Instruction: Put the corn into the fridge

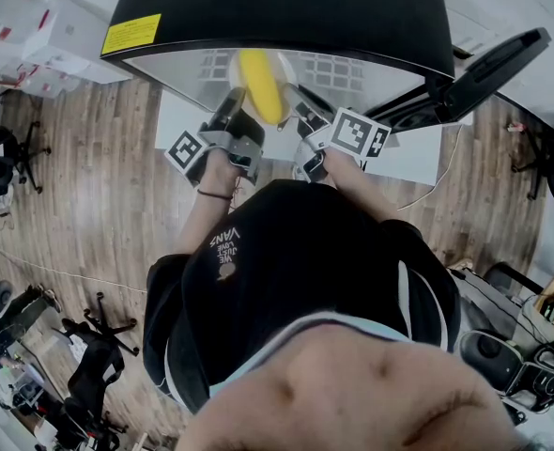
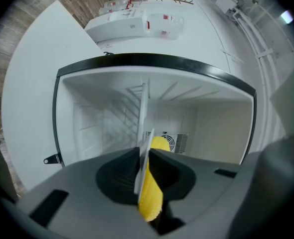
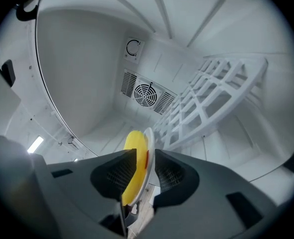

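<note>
The fridge (image 1: 286, 7) stands open on a white tabletop (image 1: 178, 111), its black top toward the head view and its door (image 1: 498, 64) swung out to the right. Only the head view shows the person's black shirt (image 1: 286, 271), the wooden floor (image 1: 99, 186) and the marker cubes on both grippers. It gives little of the fridge's inside.

The two gripper views look into the white interior. The right gripper view shows a white wire shelf (image 3: 212, 98) tilted at the right. On the far wall it shows a round fan grille (image 3: 146, 94) with a small dial (image 3: 133, 48) above it.

The left gripper (image 2: 143, 156) is clenched on the rim of a thin white plate (image 2: 143, 133), seen edge-on. The right gripper (image 3: 142, 158) is released: its jaws stand apart, with the plate rim and the corn in the gap.

The corn (image 1: 258, 85) lies on that plate at the fridge's open front, between the two grippers. In the head view it shows as a yellow oval from above. Each gripper view shows it as a yellow edge beside the plate.

The shirt print reads "VANS", upside down in the head view. A yellow label (image 1: 131, 34) sits on the near left corner of the fridge top, its writing too small to read.
</note>
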A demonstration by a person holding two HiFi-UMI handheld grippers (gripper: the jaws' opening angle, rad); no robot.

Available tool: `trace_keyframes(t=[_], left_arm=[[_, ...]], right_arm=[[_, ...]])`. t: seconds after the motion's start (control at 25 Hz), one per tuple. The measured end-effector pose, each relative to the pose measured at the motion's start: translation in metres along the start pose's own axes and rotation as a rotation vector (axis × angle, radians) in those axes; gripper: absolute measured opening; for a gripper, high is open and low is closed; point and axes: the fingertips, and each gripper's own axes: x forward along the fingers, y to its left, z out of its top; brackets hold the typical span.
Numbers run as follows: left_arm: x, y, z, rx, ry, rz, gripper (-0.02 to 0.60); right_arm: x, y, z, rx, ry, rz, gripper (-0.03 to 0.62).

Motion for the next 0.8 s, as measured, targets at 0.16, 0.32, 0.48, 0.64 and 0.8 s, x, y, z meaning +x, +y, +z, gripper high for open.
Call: trace_keyframes(t=[0.16,0.32,0.48,0.64,0.8], left_arm=[[0.002,-0.001,0.000,-0.006,-0.004,-0.002,0.035],[0.004,0.000,0.001,-0.007,-0.012,-0.008,0.035],[0.004,0.001,0.000,-0.019,-0.016,-0.008,0.037],[0.004,0.000,0.001,-0.039,-0.019,-0.011,0.040],[0.006,-0.002,0.000,-0.057,-0.021,-0.021,0.041]], right_arm=[[-0.005,0.001,-0.001,-0.035,-0.002,-0.003,0.110],[-0.012,0.004,-0.003,-0.110,-0.016,-0.012,0.123],[-0.022,0.007,-0.001,-0.204,-0.049,-0.029,0.127],[-0.029,0.015,0.004,-0.283,-0.083,-0.031,0.127],[-0.034,0.021,0.004,-0.387,-0.081,-0.047,0.127]])
